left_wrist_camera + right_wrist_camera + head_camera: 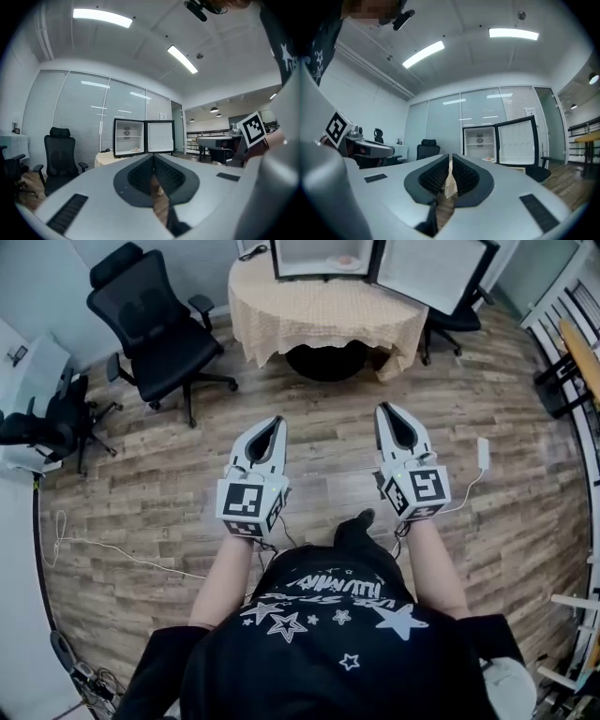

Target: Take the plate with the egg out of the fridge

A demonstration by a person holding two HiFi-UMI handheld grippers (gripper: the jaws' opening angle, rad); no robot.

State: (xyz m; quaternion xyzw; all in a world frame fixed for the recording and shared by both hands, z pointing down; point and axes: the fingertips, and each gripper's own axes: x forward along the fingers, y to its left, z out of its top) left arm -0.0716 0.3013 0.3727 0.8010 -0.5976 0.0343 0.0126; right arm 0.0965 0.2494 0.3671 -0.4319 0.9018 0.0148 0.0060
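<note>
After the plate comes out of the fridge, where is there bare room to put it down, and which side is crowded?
Bare: the tablecloth in front of the fridge, up to the table's front edge, and the wooden floor before the table. Crowded: the black chair at left; the open fridge door stands over the table's right side.

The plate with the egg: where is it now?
The plate lies at the head view's top centre, low inside the open fridge standing on the cloth-covered table.

Bright, even light from ceiling strip lights (102, 17); both claw views bulge fisheye, dark corners, near surfaces soft.
</note>
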